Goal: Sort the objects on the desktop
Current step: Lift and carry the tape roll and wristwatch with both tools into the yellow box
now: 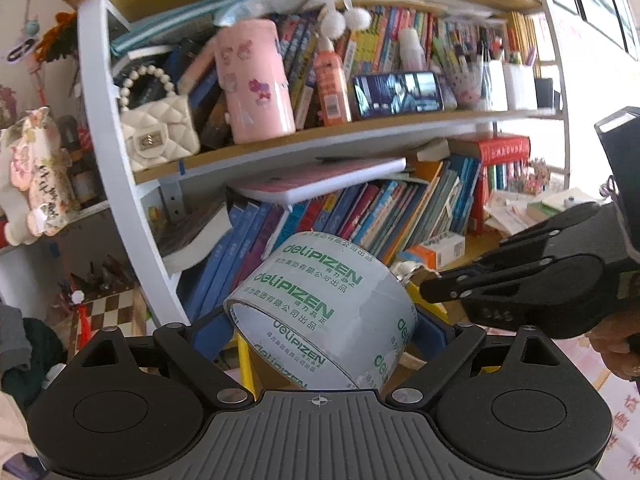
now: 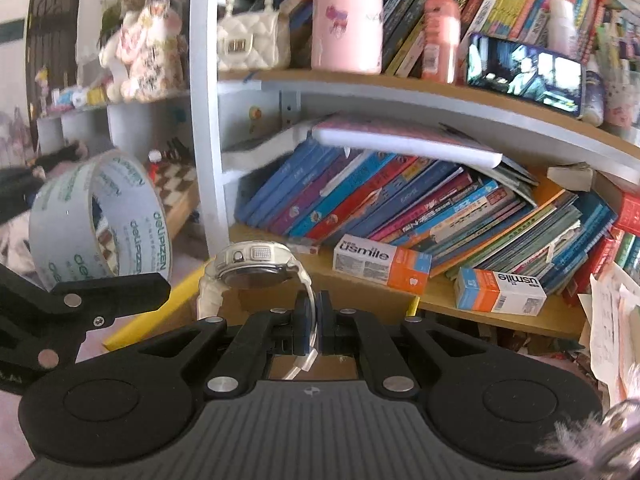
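Crammed bookshelves (image 1: 320, 136) fill the background in both views, w/ a white upright post on the left and wooden boards. On the upper board a cream quilted purse (image 1: 158, 130) w/ pearl handle is seen at far left, then a pink tumbler (image 1: 254, 82), an orange bottle (image 1: 331, 84) and a phone (image 1: 398, 94) lying sideways w/ its screen lit. Leaning books (image 2: 400, 200) are packed on the lower board; two toothpaste boxes (image 2: 382, 264) lie in front of them, near the board's edge. A checkered board (image 1: 108, 312) is visible low at far left, beside the post.

Left gripper (image 1: 322, 336): held partly open, its blue pads pressed against both sides of a tape roll (image 1: 320, 312), approx. as wide as the roll. The roll is gripped off the surface, tilted, its printed band facing up, in front of the lower books. In the right wrist view the same roll is seen at left, w/ the hollow core showing.

Right gripper (image 2: 314, 328): jaws nearly closed, pinched on the strap of a white watch (image 2: 256, 268). The watch face is turned on edge, sticking out beyond the fingertips, right of the tape roll and apart from it. A yellow edge (image 2: 160, 308) is seen below the watch.
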Available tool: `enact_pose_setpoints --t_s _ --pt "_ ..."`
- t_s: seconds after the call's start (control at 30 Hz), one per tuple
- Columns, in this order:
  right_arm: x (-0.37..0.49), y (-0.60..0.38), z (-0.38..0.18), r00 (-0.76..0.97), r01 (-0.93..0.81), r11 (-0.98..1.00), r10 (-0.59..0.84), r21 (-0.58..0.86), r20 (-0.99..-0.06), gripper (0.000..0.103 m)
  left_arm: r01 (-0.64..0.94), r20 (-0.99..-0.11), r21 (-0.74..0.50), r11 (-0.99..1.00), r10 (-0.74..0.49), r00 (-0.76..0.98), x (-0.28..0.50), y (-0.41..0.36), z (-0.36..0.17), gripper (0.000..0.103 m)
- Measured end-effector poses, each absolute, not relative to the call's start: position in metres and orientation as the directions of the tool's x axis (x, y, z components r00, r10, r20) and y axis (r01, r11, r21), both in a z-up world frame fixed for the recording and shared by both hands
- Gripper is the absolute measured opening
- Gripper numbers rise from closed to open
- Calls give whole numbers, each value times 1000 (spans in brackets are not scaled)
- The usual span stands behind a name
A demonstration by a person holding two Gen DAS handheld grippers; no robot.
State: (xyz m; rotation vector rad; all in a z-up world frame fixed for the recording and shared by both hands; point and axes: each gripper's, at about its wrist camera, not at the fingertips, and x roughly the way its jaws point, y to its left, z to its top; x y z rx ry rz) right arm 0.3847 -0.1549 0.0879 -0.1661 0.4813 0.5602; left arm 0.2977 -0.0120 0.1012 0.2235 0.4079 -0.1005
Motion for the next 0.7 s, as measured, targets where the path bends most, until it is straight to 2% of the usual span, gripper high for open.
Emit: enact_pose_setpoints --t_s 0.7 --pt "453 -127 20 657 -630 750 377 -200 -653 4 193 -578 271 943 -1 816 368 -21 40 94"
